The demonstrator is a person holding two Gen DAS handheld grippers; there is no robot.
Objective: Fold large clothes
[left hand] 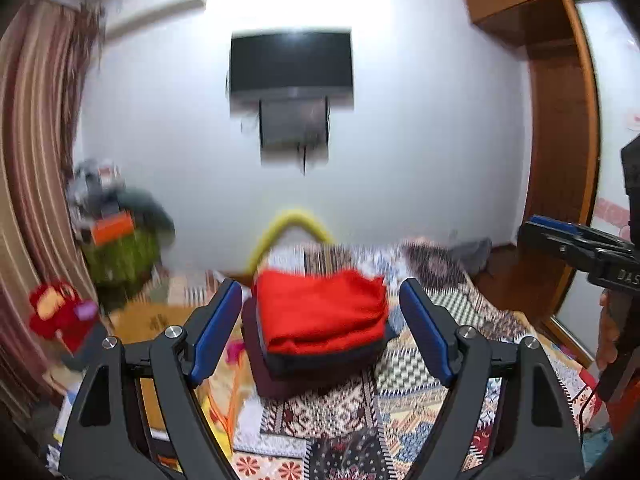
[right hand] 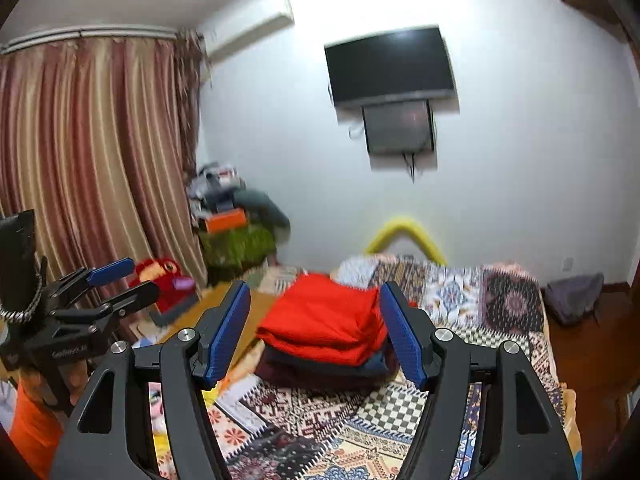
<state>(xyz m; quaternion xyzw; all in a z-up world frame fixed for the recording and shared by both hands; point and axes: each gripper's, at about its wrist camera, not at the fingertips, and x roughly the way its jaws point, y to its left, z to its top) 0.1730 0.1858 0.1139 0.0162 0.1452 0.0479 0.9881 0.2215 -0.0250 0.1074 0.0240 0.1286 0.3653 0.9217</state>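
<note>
1. Striped curtains (right hand: 92,152) hang at the left, with a red plush toy (right hand: 166,280) and a cluttered pile (right hand: 236,220) nearby.
2. A patterned bedspread (right hand: 460,292) covers the bed; a dark television (right hand: 390,66) hangs on the white wall above.
3. The stack of folded clothes (right hand: 324,332), red on top, rests on the bedspread.
4. The left gripper (left hand: 320,320) is wide apart, holding nothing.
5. The right gripper (right hand: 314,332) also gapes empty.
6. A wooden wardrobe (left hand: 560,120) stands at the right.
</note>
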